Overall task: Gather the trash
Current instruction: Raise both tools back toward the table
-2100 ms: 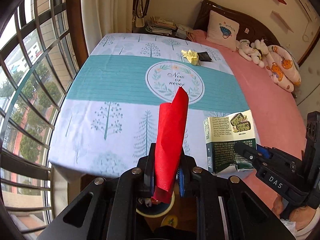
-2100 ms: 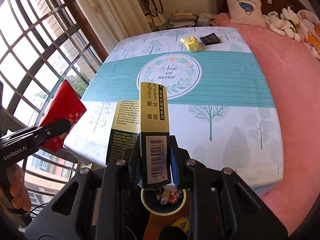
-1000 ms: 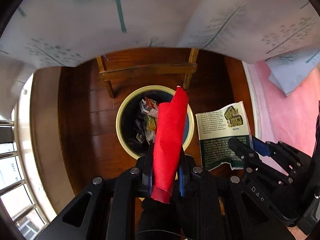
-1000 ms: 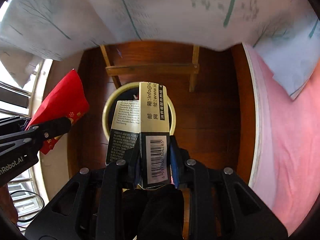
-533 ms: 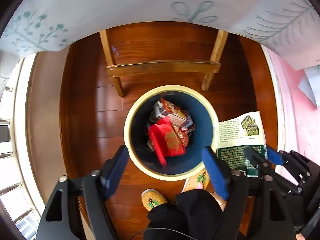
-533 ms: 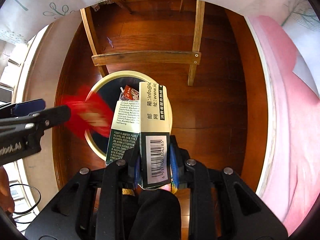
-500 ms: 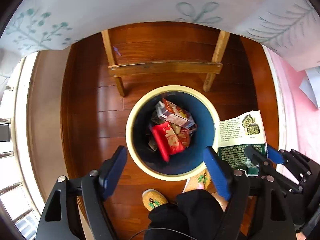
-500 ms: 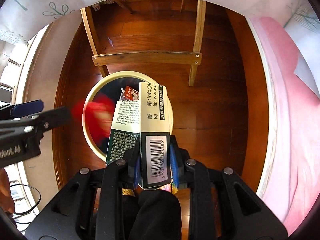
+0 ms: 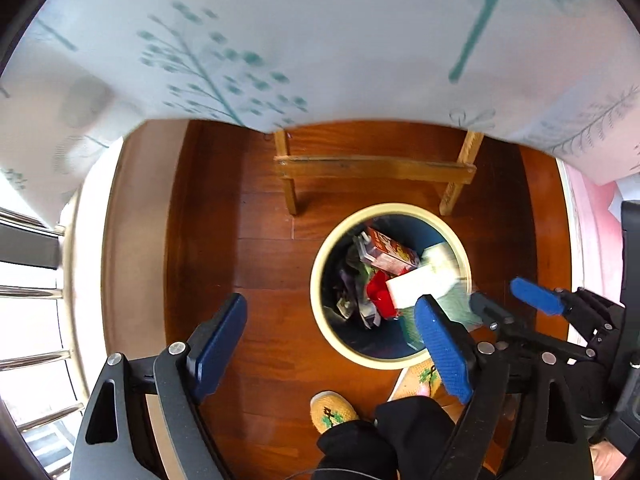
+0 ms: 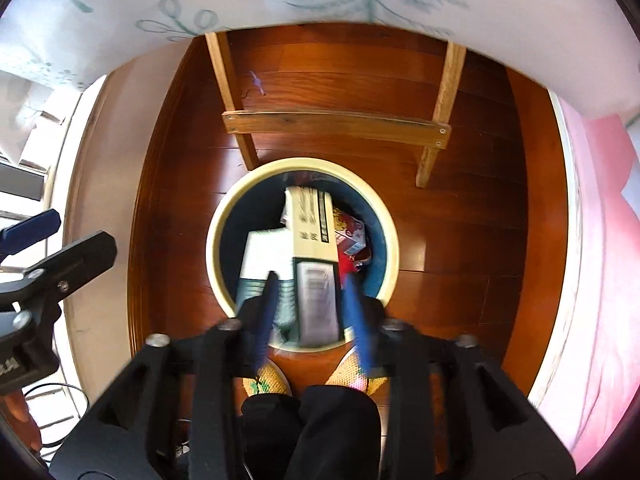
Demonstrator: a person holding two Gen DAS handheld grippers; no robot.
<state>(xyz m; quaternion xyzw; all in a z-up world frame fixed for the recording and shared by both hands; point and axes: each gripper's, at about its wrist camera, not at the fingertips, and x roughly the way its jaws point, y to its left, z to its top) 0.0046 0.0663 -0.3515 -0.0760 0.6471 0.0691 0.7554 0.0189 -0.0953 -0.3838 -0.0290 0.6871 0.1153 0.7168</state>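
While hanging fingers-down over the bin [image 10: 216, 236], reads as the drop step of the collecting: right gripper [image 10: 310, 286] with jaws parted and seemingly no grip on the carton [image 10: 310, 220], left gripper [image 9: 330, 304] spread wide and carrying nothing. Carton straight ahead of the right gripper's fingertips, loose between the blue pads [image 10: 268, 304], far end already inside the rim, smeared by motion. From the left wrist view, bin ahead and to the right of that gripper's centre, holding a red wrapper [image 9: 378, 296], an orange snack box [image 9: 390, 246] and the pale blur of the carton; beyond the fingertips, a wooden crossbar [image 9: 376, 168] and the hanging tablecloth [image 9: 320, 40]; just behind them, the person's slippers [image 9: 334, 410] on the floor. Next, judging from this: let the carton clear the pads and settle fully in the bin, then lift both grippers up and forward to table height and look for whatever trash is left. Needs care not to knock the bin or snag the tablecloth edge on the way up. As for writing: barcode and dark print lines on the carton, too blurred to read; white lettering on the left gripper's body at the edge of the right wrist view, cut off and illegible; nothing readable on the snack box.
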